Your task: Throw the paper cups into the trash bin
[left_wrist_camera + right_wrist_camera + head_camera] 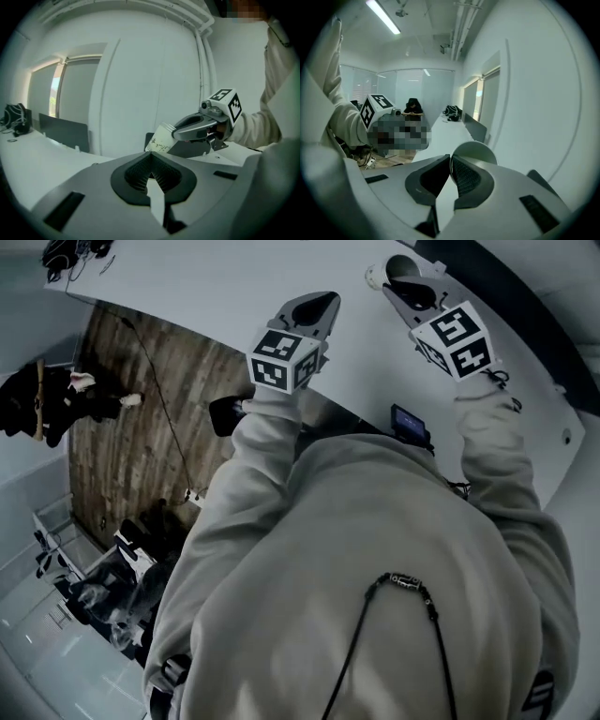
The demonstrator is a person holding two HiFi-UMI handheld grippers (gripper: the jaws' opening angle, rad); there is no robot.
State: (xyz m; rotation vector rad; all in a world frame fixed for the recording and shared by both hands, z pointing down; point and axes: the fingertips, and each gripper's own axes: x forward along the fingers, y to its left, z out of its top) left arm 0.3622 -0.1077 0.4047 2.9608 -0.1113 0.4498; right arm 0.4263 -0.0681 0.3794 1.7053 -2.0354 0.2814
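A white paper cup (382,274) with a faint print on its side hangs from my right gripper (398,287), which is shut on the cup's rim above the white table (216,282). In the right gripper view the cup's open mouth (476,152) shows just past the pads, and its wall is pinched between them at my right gripper (451,157). The left gripper view shows the same cup (161,139) tilted in the right gripper (177,133). My left gripper (322,304) hovers beside it with the jaws together and nothing between them (151,154). No trash bin is in view.
The long white table runs along a white wall. A dark bag (14,117) and cables (77,253) lie at its far end, where a person (412,107) sits. A wooden floor (122,427) lies to the left, and a small dark device (411,423) sits near my body.
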